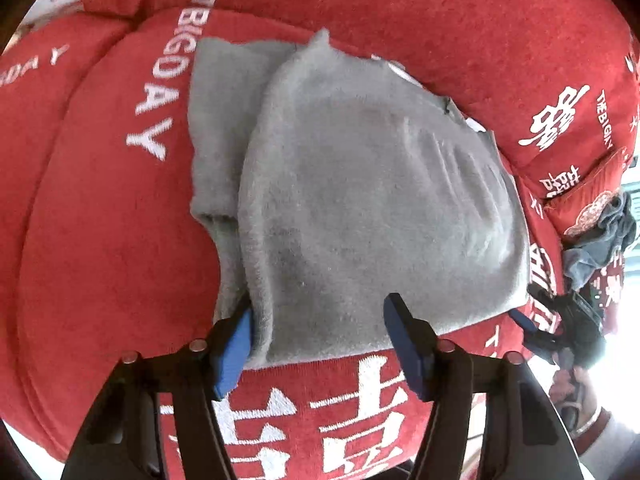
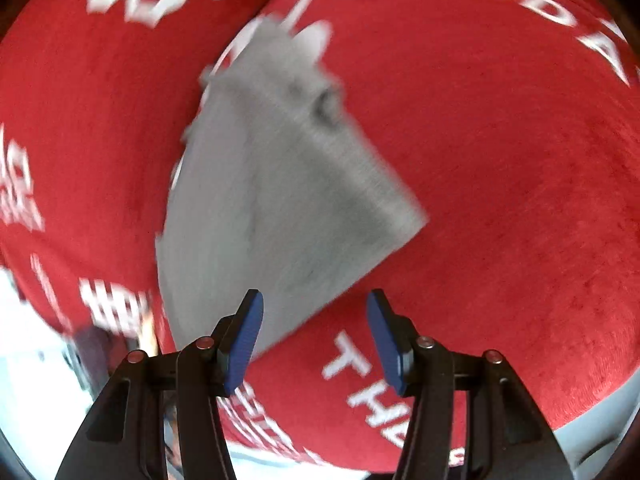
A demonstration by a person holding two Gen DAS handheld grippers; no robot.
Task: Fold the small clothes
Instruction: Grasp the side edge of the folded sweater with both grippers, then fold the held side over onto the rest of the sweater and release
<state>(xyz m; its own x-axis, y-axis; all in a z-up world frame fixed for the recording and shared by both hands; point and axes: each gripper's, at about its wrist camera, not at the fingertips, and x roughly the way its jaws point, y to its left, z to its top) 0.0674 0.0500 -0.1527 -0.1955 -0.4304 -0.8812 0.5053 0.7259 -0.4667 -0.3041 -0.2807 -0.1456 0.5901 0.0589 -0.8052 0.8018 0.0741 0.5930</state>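
Note:
A folded grey garment lies on a red cushion printed with white letters. My left gripper stands at the garment's near edge, jaws apart. Its left fingertip sits in the fold at the near left corner, and the right fingertip rests over the top layer. The cloth lies flat between the pads, not pinched. The right wrist view is blurred. There my right gripper hangs open over the garment's near corner, holding nothing. The right gripper also shows beside the garment's right corner.
A heap of dark grey clothes lies on a red pillow at the right. The sofa's red backrest rises behind the garment. A hand holds the right gripper at the cushion's bright right edge.

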